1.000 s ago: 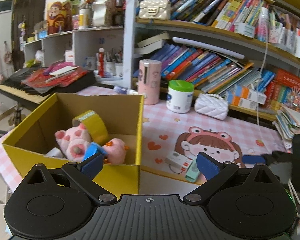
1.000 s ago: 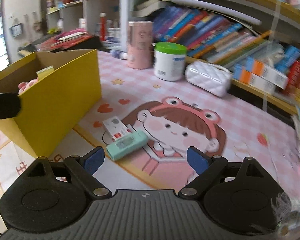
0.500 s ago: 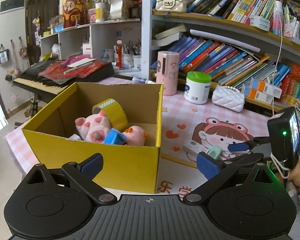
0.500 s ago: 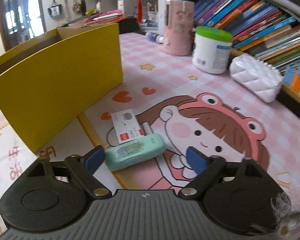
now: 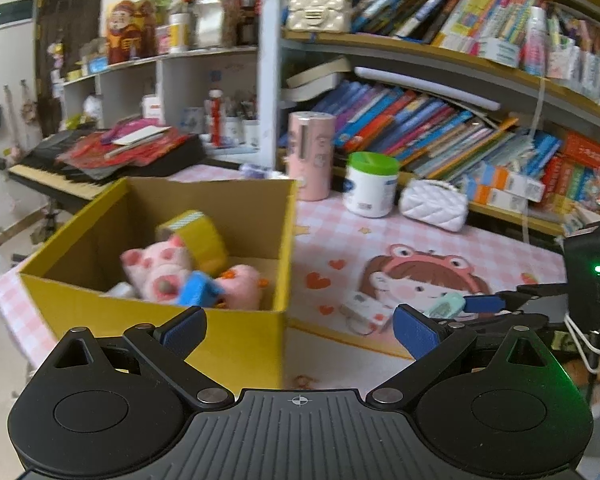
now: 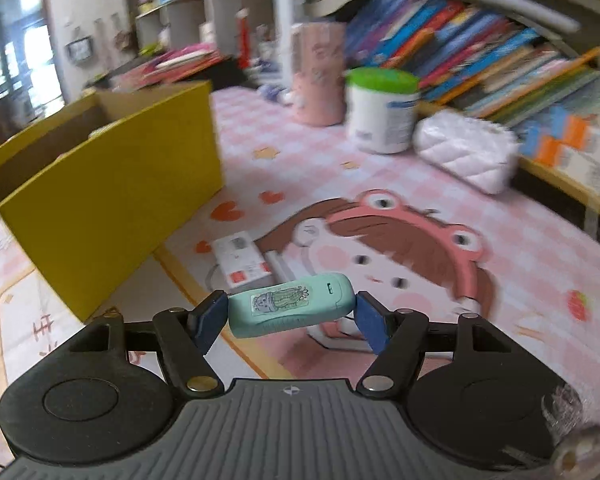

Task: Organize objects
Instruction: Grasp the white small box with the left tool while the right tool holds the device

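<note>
A mint-green case [image 6: 288, 308] with a cactus sticker lies crosswise between the pads of my right gripper [image 6: 286, 315], low over the pink cartoon mat. The jaws are closing and both pads touch its ends. The left wrist view shows the same case [image 5: 444, 306] with a blue finger [image 5: 484, 303] of the right gripper beside it. My left gripper [image 5: 298, 320] is open and empty in front of the yellow cardboard box [image 5: 140, 320]. Inside the box sit a pink plush [image 5: 160, 268], a yellow tape roll [image 5: 198, 236] and a blue piece [image 5: 198, 290].
A white card with a red label [image 6: 242, 258] lies on the mat between the case and the box [image 6: 112, 200]. A pink cylinder [image 5: 310, 156], a green-lidded white jar [image 5: 372, 186] and a white quilted purse [image 5: 434, 204] stand before packed bookshelves. A keyboard [image 5: 60, 168] sits far left.
My right gripper moved forward onto the mint-green case and its jaws narrowed until the pads met the case's ends. The left gripper drew back slightly from the box and stayed open.
</note>
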